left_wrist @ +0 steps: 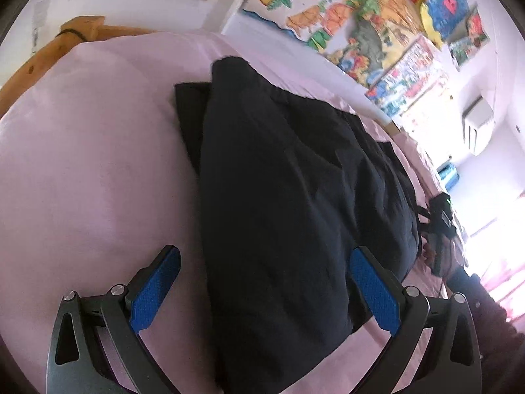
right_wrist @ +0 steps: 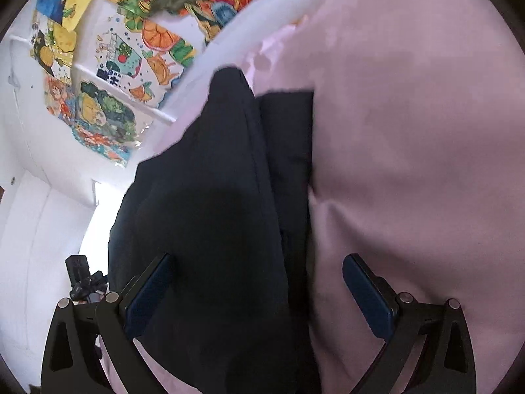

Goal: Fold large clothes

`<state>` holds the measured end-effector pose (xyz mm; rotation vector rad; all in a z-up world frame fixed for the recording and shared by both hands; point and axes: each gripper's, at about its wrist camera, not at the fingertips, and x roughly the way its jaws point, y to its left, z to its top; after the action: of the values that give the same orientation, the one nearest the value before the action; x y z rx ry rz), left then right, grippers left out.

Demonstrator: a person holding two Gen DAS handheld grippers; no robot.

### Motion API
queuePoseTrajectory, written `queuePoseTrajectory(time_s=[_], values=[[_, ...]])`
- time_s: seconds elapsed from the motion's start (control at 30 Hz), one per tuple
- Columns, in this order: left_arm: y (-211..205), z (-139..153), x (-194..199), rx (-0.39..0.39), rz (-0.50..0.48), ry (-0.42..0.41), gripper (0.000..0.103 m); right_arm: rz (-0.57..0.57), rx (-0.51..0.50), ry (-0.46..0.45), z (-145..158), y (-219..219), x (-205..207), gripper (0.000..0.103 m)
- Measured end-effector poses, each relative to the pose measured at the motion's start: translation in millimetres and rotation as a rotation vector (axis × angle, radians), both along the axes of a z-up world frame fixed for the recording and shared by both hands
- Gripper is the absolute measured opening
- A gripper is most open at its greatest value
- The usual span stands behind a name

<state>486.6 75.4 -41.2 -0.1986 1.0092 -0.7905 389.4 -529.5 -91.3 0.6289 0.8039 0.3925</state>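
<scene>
Dark navy garment [left_wrist: 288,177]: large, partly folded, lying lengthwise on a pink bedsheet [left_wrist: 92,151]. Upper layer bunched and rumpled; a flatter dark panel shows beneath it on one side, at the far end. The kind of garment cannot be told from these views.

Left gripper [left_wrist: 262,285]: jaws spread wide, holding nothing. The garment's near end lies between and below the two blue pads [left_wrist: 156,290], nearer the right-hand pad; the left-hand pad sits over bare sheet. Whether the pads touch the cloth cannot be told.

Right gripper [right_wrist: 259,290]: jaws likewise spread wide, empty. In the right wrist view the garment [right_wrist: 213,203] fills the left and middle of the gap; the left-hand finger [right_wrist: 149,290] overlaps the dark cloth, the right-hand finger stands over pink sheet [right_wrist: 410,164]. Contact cannot be told.

Surroundings: wooden bed frame [left_wrist: 42,62] at the sheet's far corner; white wall with colourful children's paintings [left_wrist: 354,23], seen also in the right wrist view [right_wrist: 108,111]; wall-mounted air conditioner [left_wrist: 477,124]; the right gripper's body seen beyond the garment's edge in the left view [left_wrist: 439,216], the left gripper's likewise in the right view [right_wrist: 82,279].
</scene>
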Motion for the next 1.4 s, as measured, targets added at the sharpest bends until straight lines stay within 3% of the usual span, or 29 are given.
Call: queuePoseTrajectory(time_s=[0.23, 0.43, 0.67, 0.87, 1.17, 1.4], values=[[-18, -17, 3, 0.089, -0.099, 0.015, 0.101, 0.115, -0.003, -0.016, -6, 16, 0, 0.103], [-21, -31, 23, 0.073, -0.126, 0.092, 0.101, 0.125, -0.006, 0.009, -10, 26, 8, 0.103], [-23, -26, 32, 0.0, -0.177, 0.126, 0.101, 0.117, 0.025, 0.032, -13, 30, 16, 0.103], [-30, -30, 31, 0.063, -0.209, 0.129, 0.101, 0.117, 0.03, 0.062, -21, 26, 15, 0.103], [-27, -33, 34, 0.049, -0.192, 0.131, 0.101, 0.103, 0.025, 0.069, -20, 32, 17, 0.103], [-22, -37, 47, -0.014, -0.119, 0.194, 0.101, 0.064, 0.055, 0.113, -19, 37, 21, 0.103]])
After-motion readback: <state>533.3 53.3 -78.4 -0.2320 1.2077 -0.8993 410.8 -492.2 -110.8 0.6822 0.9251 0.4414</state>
